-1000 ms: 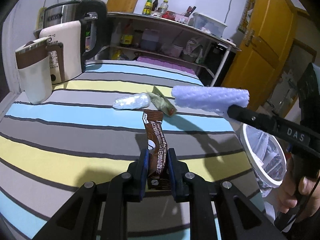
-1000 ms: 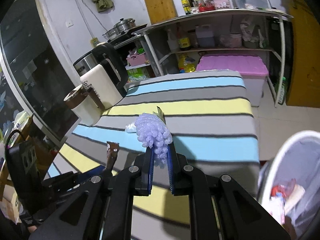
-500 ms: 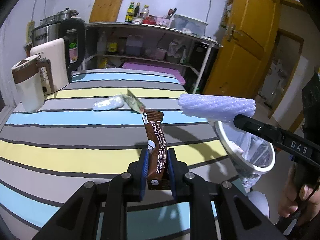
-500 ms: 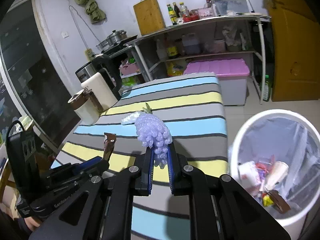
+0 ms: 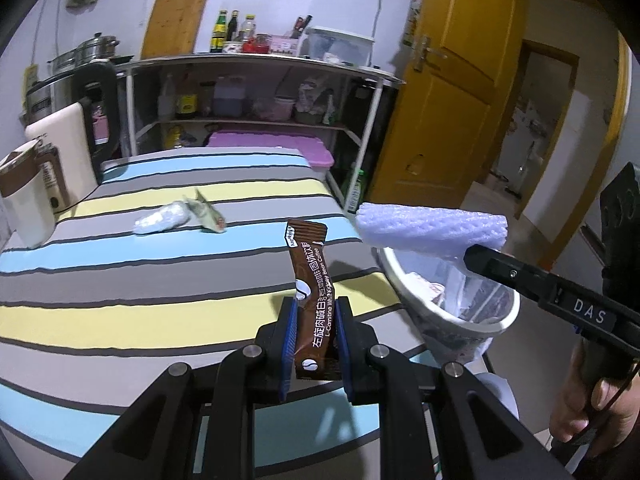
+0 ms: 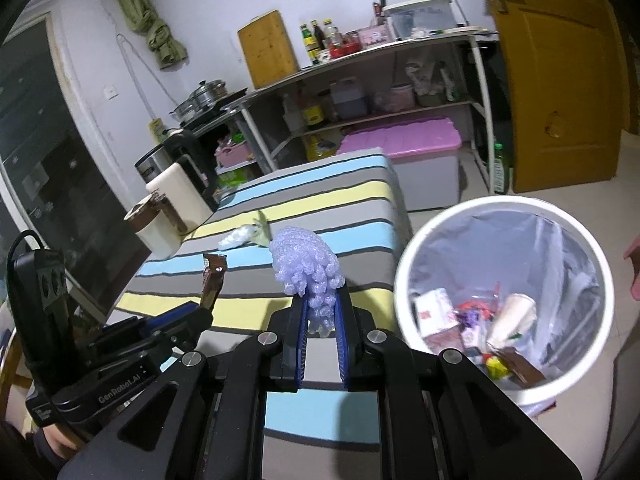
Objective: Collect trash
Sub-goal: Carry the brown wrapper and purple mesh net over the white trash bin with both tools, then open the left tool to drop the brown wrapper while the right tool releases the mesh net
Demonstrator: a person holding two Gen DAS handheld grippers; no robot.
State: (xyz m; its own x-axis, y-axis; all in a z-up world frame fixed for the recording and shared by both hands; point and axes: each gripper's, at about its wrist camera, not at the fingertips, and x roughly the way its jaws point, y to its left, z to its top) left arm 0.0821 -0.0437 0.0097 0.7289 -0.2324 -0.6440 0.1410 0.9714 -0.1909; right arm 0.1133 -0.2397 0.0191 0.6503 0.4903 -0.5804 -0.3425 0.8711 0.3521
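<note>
Left gripper, lower centre of left view: clamped on brown coffee sachet, sachet upright above striped desk. Right gripper, lower centre of right view: pinched tight on purple foam wrap, roll sticking forward. White trash bin with clear liner at right of frame, beside desk edge, holding mixed wrappers and a paper cup. Left on desk, upper-middle: white crumpled wrapper touching green packet. Kettle at left edge.
</note>
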